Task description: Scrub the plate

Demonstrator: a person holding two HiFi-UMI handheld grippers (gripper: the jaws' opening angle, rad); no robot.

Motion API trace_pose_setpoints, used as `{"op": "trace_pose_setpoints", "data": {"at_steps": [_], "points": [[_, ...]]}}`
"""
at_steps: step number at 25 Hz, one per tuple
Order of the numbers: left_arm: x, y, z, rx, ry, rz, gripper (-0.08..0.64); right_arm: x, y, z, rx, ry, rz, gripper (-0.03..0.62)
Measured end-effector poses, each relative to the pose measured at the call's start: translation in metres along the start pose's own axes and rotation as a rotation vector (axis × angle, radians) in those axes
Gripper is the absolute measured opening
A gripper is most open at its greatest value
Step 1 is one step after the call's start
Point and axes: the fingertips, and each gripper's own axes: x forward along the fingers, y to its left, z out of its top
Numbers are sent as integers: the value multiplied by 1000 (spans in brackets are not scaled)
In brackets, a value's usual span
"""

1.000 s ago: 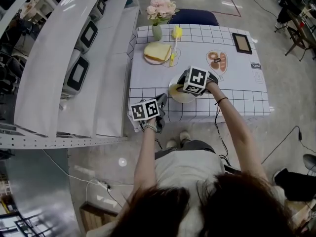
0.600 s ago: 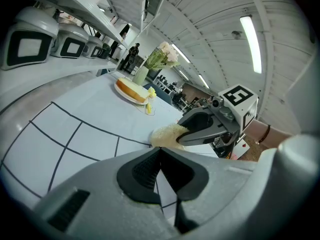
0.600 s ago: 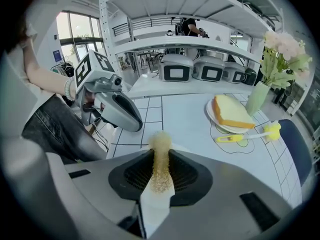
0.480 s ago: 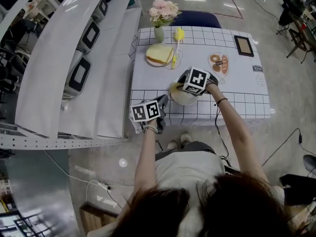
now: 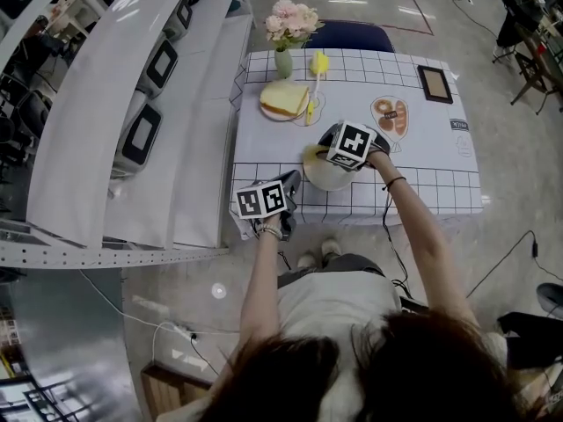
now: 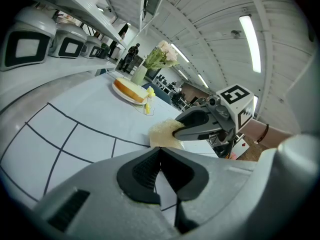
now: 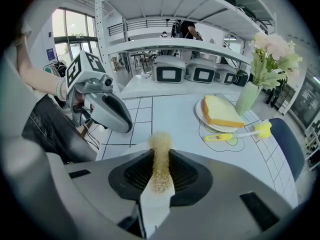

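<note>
Little has shifted since a second ago: both grippers keep their places at the near edge of the table (image 5: 422, 139), and only the view has drifted a touch.

A white cloth with a thin black grid covers the table and hangs over its front.

From the head view, the right arm (image 5: 422, 236) reaches forward nearly straight. The left arm (image 5: 259, 271) is held closer in, with the wrist over the cloth's edge.

The right gripper (image 5: 324, 148) points left over the plate (image 5: 330, 178), with its marker cube on top. Its jaws are clamped on a sponge (image 7: 161, 146), a coarse, fibrous yellow pad that sticks out past the tips. The left gripper (image 5: 288, 183) angles towards the plate's left rim. Its ribbed black pads are closed tip to tip, and only cloth shows in the gap behind them. Whether the tips touch the rim cannot be told.

The plate is round, pale and smooth and lies near the front edge. The right gripper hides most of it, so the sponge's contact with it is out of sight.

Farther back, a thick slab of bread (image 5: 286, 95) lies on a far plate (image 5: 268, 108). A yellow brush (image 5: 315, 64) lies just beside it, and a green vase (image 5: 282, 57) of pink flowers stands behind.
</note>
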Motion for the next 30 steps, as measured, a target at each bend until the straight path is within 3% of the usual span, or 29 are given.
{"op": "trace_pose_setpoints", "data": {"at_steps": [30], "points": [[9,-9,1,32,12,-7,11,-18,-25,-31,104,7,-145,80]]}}
